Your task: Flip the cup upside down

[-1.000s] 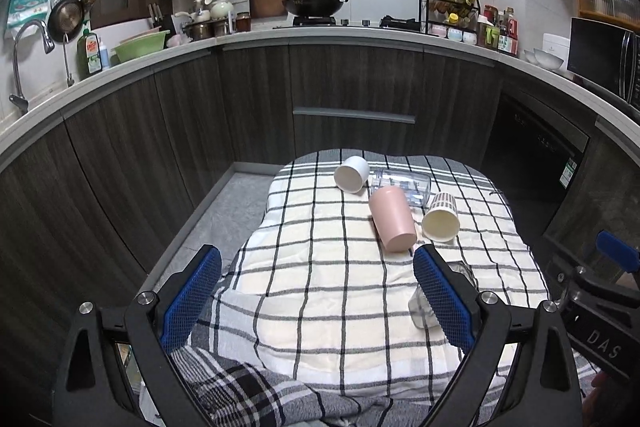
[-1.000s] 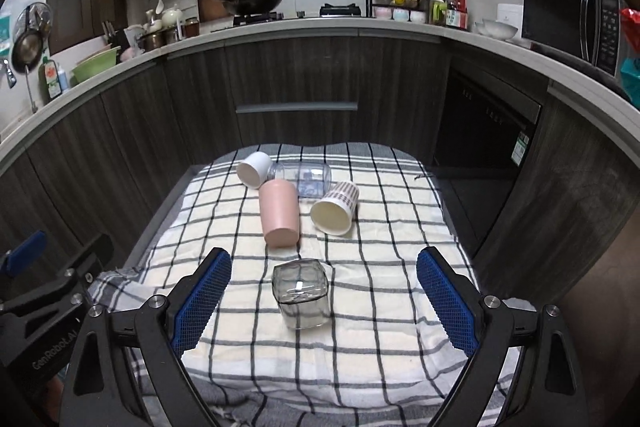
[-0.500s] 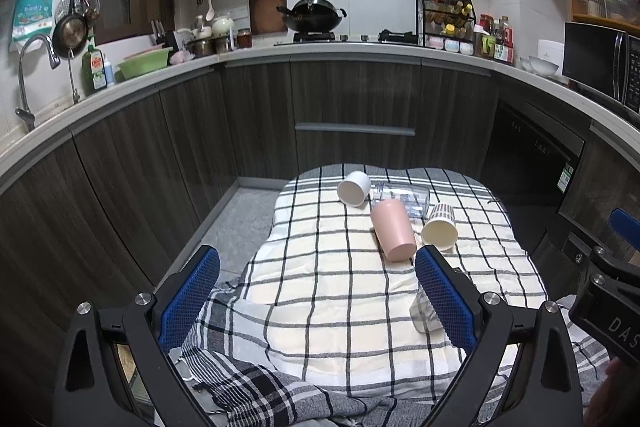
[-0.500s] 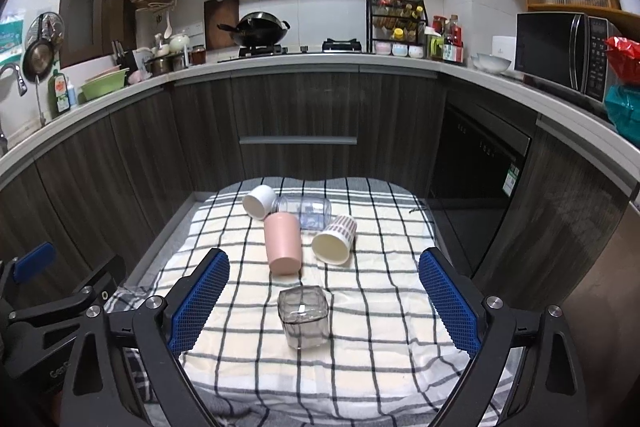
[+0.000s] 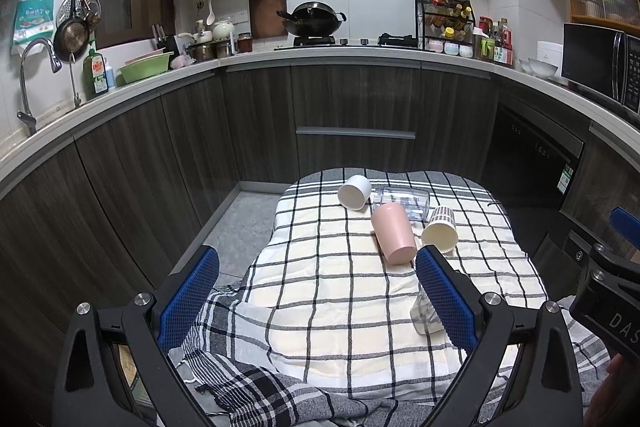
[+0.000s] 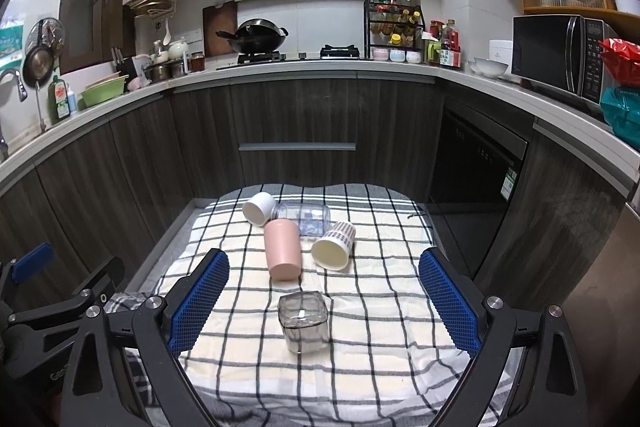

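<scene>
A square grey see-through cup (image 6: 303, 321) stands bottom-up on the checked cloth (image 6: 380, 291), nearest to me; in the left wrist view it (image 5: 425, 315) is partly hidden behind the right finger. Behind it lie a pink cup (image 6: 282, 249), a white cup (image 6: 258, 208), a clear cup (image 6: 306, 218) and a patterned paper cup (image 6: 333, 245), all on their sides. My right gripper (image 6: 324, 303) is open and empty, held back above the grey cup. My left gripper (image 5: 316, 295) is open and empty over the cloth's near left part.
The cloth covers a small table amid dark kitchen cabinets (image 6: 296, 131). A folded dark plaid cloth (image 5: 256, 387) lies at the near left edge. The floor (image 5: 236, 227) drops off left of the table. The worktop holds a wok (image 5: 316, 19) and a microwave (image 6: 560, 55).
Both grippers have risen and pulled back from the table, so the cups look smaller and farther. The cups have not moved. Both grippers stay open.
</scene>
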`<state>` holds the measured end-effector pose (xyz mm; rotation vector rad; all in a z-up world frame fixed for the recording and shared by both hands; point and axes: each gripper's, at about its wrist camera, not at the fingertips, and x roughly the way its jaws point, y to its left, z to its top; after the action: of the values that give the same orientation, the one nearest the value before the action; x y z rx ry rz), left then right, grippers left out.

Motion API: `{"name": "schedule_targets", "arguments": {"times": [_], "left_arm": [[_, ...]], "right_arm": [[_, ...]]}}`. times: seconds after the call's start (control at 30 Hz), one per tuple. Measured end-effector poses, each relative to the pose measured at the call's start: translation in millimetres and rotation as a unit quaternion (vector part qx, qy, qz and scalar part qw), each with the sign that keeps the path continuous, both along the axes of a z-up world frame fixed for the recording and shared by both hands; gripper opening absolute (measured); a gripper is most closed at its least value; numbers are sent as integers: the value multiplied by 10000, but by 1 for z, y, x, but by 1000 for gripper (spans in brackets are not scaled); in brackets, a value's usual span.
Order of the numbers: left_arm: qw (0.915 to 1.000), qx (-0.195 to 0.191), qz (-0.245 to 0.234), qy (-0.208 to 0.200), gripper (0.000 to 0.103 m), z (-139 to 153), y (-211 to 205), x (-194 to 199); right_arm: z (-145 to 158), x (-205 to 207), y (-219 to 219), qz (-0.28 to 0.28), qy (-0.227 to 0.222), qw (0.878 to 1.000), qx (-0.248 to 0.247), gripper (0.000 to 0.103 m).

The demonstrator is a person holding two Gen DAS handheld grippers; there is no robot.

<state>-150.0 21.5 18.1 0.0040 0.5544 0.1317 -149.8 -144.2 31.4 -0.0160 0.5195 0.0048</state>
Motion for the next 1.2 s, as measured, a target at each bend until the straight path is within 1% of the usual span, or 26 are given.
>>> {"name": "schedule_targets", "arguments": {"times": [0.43,0.63,0.83,1.0,1.2], "left_arm": [[10000,-1,2,36,100,-4,-1,-1],[10000,4,-6,-11,100,-4,0,-2],[9999,-95,-61,92,100,-7,2,0],[9999,-84,-76,91,103,-6,1,0],[9998,-70,-134,144,103,-8,1,1]], "right_arm": [[-2,0,-2,-16,34,10000,22,96],[-2,0,-2,-15,35,10000,27,96],[-3,0,-2,-24,47,10000,32,96],[-3,0,-3,-23,61,10000,42,96],[-7,0,-3,-47,113,9999,77,96]]}}
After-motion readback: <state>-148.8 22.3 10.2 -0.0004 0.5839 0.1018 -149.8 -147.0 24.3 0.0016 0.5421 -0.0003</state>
